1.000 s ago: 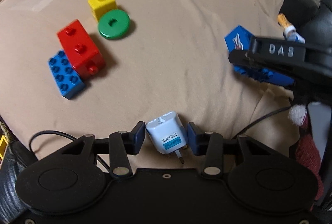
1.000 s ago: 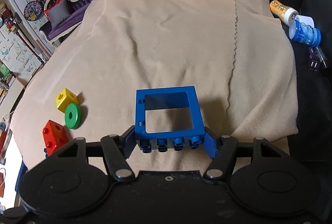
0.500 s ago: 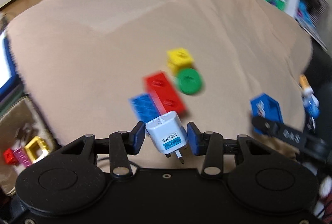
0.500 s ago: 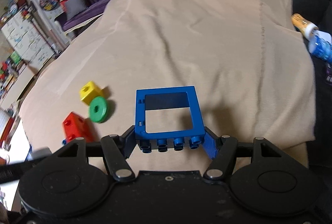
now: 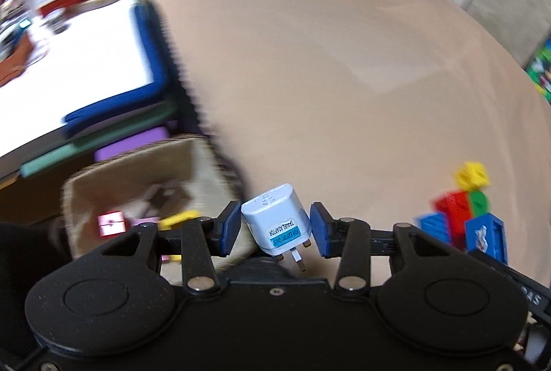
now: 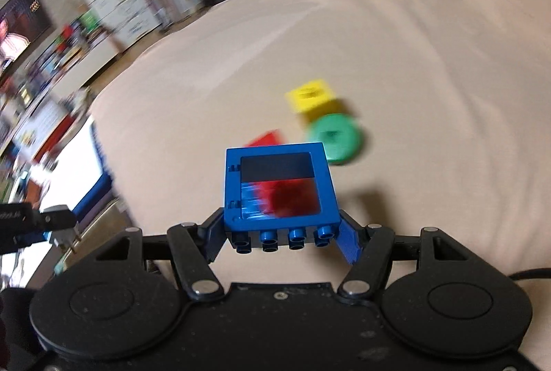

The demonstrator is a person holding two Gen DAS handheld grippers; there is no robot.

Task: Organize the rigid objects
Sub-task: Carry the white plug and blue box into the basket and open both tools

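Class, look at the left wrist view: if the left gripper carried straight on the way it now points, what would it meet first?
Probably the beige cloth near its edge: nothing else shows ahead of the left gripper, shut on the white travel adapter. The cardboard box lies leftward; depth is blurred.

Both wrist views look steeply down, close over beige blanket [image 5: 344,88]; both show toy blocks [image 6: 310,95].

Box contents [image 5: 144,209] smeared by blur — red block [image 6: 275,178] mostly hidden behind blue window frame [image 6: 279,185]

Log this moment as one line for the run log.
left gripper: shut on white travel adapter | right gripper: shut on blue window block | cardboard box: beside blanket edge
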